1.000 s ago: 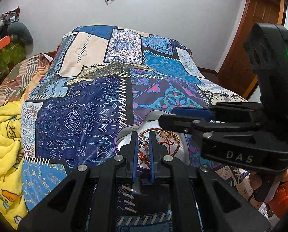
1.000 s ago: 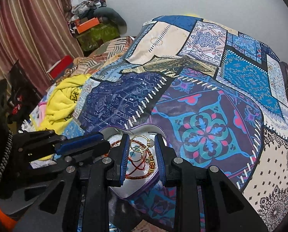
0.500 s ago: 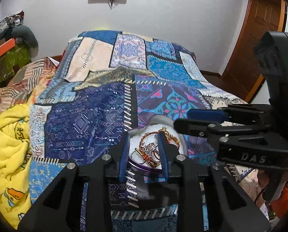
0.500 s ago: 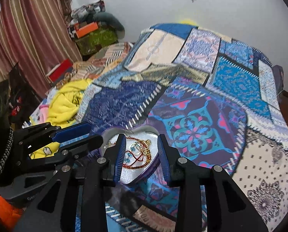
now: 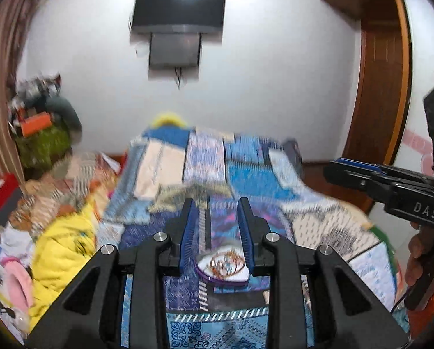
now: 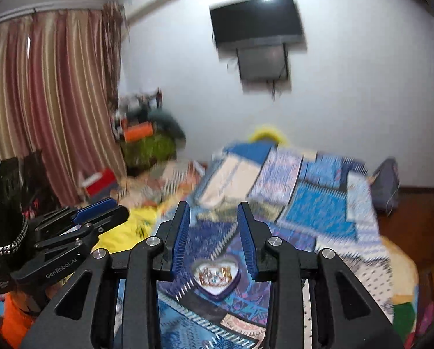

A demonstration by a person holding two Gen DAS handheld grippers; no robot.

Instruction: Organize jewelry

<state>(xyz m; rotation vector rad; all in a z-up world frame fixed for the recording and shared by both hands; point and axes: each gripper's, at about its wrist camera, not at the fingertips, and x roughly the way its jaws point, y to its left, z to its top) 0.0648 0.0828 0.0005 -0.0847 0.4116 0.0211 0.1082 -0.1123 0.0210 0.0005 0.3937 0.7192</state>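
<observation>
Jewelry (gold and red bangles, blurred) | in heart-shaped tin, lower centre, on patchwork bedspread | left gripper parted, empty | right gripper parted, empty

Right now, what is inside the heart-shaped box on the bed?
The heart-shaped box holds tangled gold and red jewelry. Blur hides the single pieces, and anything under the pile is covered.

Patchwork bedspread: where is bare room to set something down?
The patchwork bedspread lies bare behind and right of the heart-shaped jewelry tin, up to the grey bag. Its left edge is crowded: yellow blanket, striped cloths.
</observation>
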